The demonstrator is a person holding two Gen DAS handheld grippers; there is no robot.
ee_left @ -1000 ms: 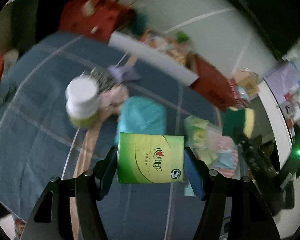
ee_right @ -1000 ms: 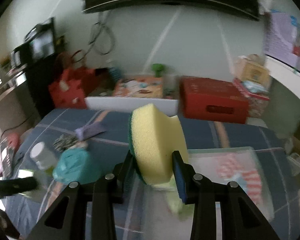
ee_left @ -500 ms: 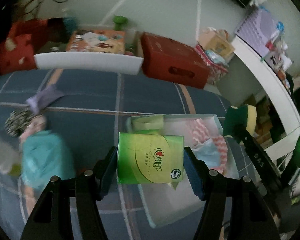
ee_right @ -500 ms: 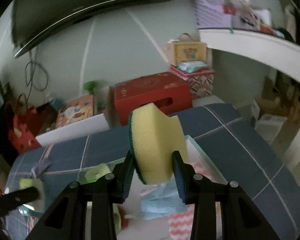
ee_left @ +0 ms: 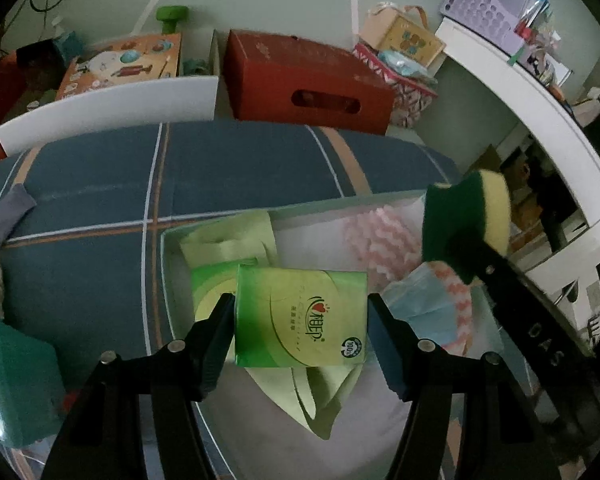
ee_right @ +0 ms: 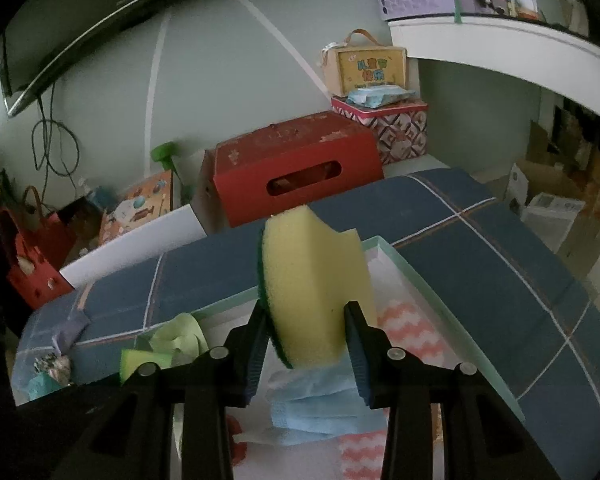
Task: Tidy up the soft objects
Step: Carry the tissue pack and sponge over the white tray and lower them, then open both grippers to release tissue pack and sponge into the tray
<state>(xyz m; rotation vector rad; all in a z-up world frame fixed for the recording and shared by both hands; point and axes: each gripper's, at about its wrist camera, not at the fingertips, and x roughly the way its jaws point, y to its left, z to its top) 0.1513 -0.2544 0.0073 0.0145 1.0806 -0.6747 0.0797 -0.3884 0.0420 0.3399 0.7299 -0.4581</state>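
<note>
My left gripper [ee_left: 302, 330] is shut on a green tissue pack [ee_left: 300, 318] and holds it above a pale shallow tray [ee_left: 166, 264] on the blue plaid bed. My right gripper [ee_right: 306, 338] is shut on a yellow sponge with a green scrub side [ee_right: 316, 288], also over the tray [ee_right: 420, 280]; the sponge also shows at the right of the left wrist view [ee_left: 466, 216]. In the tray lie a light green cloth [ee_left: 236, 240], a pink-and-white zigzag cloth [ee_left: 376, 240] and a blue face mask [ee_right: 312, 404].
A teal packet [ee_left: 16, 384] lies on the bed left of the tray. A red box [ee_left: 304, 80], a white board [ee_left: 108, 108] and a toy box [ee_left: 124, 60] stand behind the bed. A white desk [ee_left: 540, 108] curves along the right.
Both grippers swung right from the bottle and teal packet side to above the tray. The tissue pack and sponge stay gripped. The tray has come closer in both views.
</note>
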